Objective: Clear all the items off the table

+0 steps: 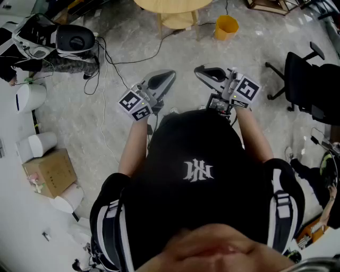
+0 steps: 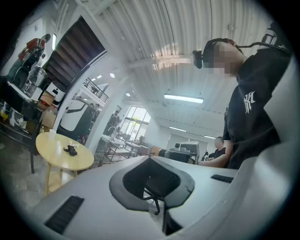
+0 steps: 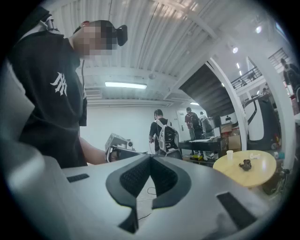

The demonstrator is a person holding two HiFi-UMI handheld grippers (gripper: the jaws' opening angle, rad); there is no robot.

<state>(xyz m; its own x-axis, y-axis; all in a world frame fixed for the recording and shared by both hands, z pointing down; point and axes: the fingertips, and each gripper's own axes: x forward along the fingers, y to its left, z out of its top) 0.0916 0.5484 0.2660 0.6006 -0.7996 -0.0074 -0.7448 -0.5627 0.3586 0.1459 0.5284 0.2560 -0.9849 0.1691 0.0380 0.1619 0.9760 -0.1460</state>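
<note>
The dark item (image 3: pixel 245 164) and a small white cup (image 3: pixel 228 155) sit on the round yellow worktop (image 1: pixel 159 5), which lies at the top centre of the head view. It is well apart from you across the floor (image 1: pixel 122 122), straight ahead, with neither hand clearly nearer. Your left hand-held gripper (image 1: pixel 163 78) and right hand-held gripper (image 1: pixel 204 71) are both closed tip to tip on nothing. The dark item's long axis is too small to read, so you'll likely need to walk up first.
</note>
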